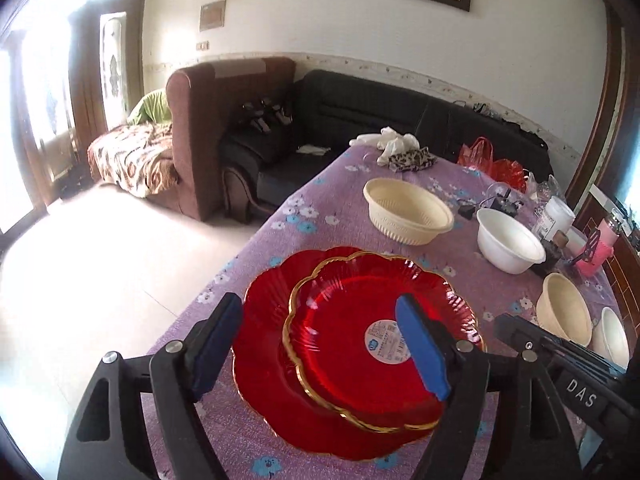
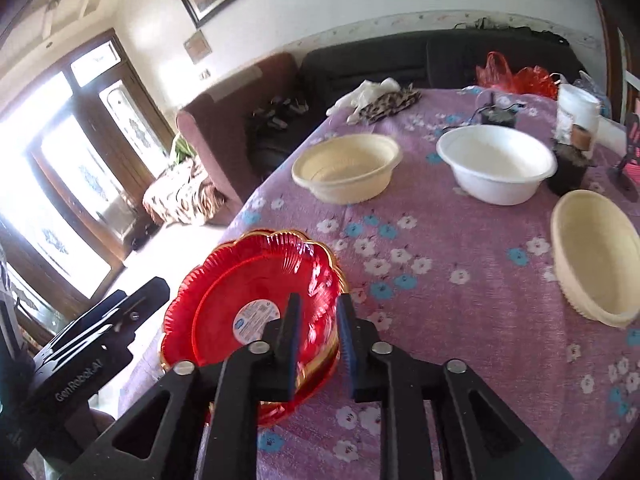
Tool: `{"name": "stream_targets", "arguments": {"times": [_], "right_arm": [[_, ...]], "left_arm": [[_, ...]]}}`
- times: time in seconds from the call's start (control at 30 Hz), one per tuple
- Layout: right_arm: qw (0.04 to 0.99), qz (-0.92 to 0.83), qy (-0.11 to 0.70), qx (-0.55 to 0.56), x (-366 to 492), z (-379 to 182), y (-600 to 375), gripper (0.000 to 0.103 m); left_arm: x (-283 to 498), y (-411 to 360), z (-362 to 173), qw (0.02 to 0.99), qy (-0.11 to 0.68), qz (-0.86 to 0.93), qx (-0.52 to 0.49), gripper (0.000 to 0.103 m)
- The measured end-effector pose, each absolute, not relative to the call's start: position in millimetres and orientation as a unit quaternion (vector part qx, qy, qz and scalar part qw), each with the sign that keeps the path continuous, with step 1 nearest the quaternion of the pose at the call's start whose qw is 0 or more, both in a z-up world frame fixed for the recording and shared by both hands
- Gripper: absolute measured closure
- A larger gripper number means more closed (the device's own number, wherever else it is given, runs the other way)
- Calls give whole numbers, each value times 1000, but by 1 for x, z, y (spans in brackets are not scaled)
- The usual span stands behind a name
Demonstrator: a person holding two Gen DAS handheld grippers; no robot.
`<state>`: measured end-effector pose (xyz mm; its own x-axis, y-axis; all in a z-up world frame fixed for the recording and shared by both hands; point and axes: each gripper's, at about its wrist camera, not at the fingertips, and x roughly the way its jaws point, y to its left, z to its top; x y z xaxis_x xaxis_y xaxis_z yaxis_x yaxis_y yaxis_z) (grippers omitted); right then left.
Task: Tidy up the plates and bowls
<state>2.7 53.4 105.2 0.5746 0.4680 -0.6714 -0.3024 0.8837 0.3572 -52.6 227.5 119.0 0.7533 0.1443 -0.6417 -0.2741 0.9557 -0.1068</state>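
Red plates (image 1: pixel 360 360) stacked; both tools parted, empty.

Bright daylight blows out the windows (image 1: pixel 24 92) at left, fisheye edges bend and darken, right view slightly blurred

lower red plate (image 1: pixel 264 344): mostly covered | white bowl (image 1: pixel 612 338): cut by gripper

I see two glossy red plates (image 1: pixel 360 360), translucent like plastic, with shiny gold rims and a paper label (image 1: pixel 386 340). The tablecloth (image 2: pixel 460 300) looks matt, woven cloth. The cream bowl (image 1: pixel 408 212) is ribbed and matt; the white bowl (image 2: pixel 496 164) is smooth. My fingers (image 1: pixel 420 360) carry matt blue pads on black plastic with metal pins
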Motion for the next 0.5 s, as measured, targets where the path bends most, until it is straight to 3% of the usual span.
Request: {"name": "stream_targets", "arguments": {"times": [0.17, 0.33, 0.37, 0.43, 0.5], "right_arm": [[900, 202, 375, 95, -20, 115, 30, 78], [925, 237, 288, 75, -54, 135, 27, 77], [923, 257, 276, 75, -61, 137, 27, 75], [920, 300, 242, 69, -79, 136, 29, 58], [917, 328, 222, 55, -96, 129, 34, 53]], "left_arm": [[-100, 215, 135, 944, 299, 112, -80, 24], [-205, 235, 156, 941, 281, 159, -98, 24], [-232, 241, 162, 937, 282, 180, -100, 24], [-283, 252, 175, 925, 279, 240, -91, 24], [-340, 257, 190, 909, 260, 314, -89, 22]]}}
